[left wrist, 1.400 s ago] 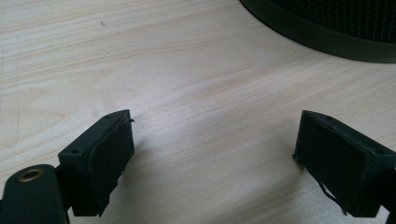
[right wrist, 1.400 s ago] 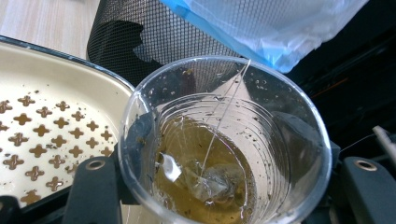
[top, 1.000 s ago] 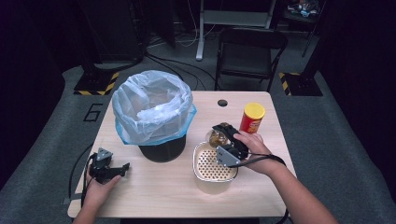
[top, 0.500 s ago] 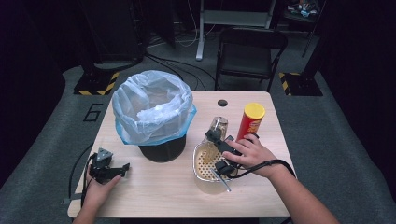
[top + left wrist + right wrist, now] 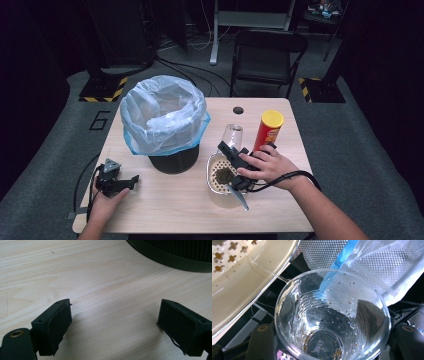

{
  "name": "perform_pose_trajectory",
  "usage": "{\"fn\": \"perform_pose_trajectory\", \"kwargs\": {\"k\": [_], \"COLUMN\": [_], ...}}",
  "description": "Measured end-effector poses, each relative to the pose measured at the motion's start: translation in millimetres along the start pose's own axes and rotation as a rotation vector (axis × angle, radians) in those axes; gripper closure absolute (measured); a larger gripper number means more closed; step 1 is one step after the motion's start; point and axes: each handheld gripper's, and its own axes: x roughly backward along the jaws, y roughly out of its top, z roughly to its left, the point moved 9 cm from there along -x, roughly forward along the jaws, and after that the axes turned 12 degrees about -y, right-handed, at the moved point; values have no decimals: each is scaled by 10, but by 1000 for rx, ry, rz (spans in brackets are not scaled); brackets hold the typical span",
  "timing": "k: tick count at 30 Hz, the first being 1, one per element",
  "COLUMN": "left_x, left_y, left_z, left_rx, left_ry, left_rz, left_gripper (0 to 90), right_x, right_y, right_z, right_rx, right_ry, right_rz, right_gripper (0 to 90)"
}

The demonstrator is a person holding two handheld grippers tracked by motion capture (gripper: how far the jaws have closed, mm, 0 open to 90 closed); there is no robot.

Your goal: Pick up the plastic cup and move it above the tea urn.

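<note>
My right gripper point(image 5: 229, 146) is shut on a clear plastic cup point(image 5: 232, 134), which it holds tilted at the far rim of a cream strainer bowl point(image 5: 212, 187). A dark wet clump point(image 5: 223, 175) lies in the bowl. In the right gripper view the cup point(image 5: 332, 322) sits between the jaws, nearly empty, with brown specks stuck to its wall and bottom. The bowl point(image 5: 242, 277) shows at the upper left there. My left gripper point(image 5: 131, 181) rests open near the table's front left, with bare wood between its fingertips point(image 5: 53, 325).
A black mesh bin point(image 5: 172, 162) lined with a pale blue bag point(image 5: 162, 112) stands left of the bowl, close to the cup. A red can with a yellow lid point(image 5: 267, 129) stands just behind the right hand. A black chair point(image 5: 267, 55) stands beyond the table.
The right hand has shifted toward the near edge and turned. The cup, earlier tipped over the bowl with brown contents, now points up at the far rim, and a dark clump lies in the bowl.
</note>
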Motion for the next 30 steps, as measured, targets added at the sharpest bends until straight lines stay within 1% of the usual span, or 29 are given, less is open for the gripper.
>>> {"fn": "perform_pose_trajectory", "kwargs": {"k": [2, 6, 7, 8, 9, 10, 11, 17, 30], "left_x": [0, 0, 0, 0, 0, 0, 0, 0, 0], "left_y": [0, 0, 0, 0, 0, 0, 0, 0, 0], "left_z": [0, 0, 1, 0, 0, 0, 0, 0, 1], "left_rx": [0, 0, -1, 0, 0, 0, 0, -1, -1], "left_ry": [0, 0, 0, 0, 0, 0, 0, 0, 0], "left_rz": [0, 0, 0, 0, 0, 0, 0, 0, 0], "left_gripper": [116, 116, 116, 116, 116, 116, 116, 116, 116], "right_x": [1, 4, -1, 2, 15, 3, 3, -4, -6], "right_y": [4, 2, 9, 9, 13, 23, 23, 43, 46], "right_z": [1, -25, -24, -30, -12, -34, -34, -34, -29], "right_rx": [4, -5, -22, -11, -59, -49, -49, -67, -79], "right_ry": [0, 3, -3, 4, -9, -15, -15, -9, -4], "right_rz": [-2, -3, -4, -7, 19, 7, 7, 1, -7], "right_gripper": [342, 341, 340, 340, 339, 339, 339, 337, 336]}}
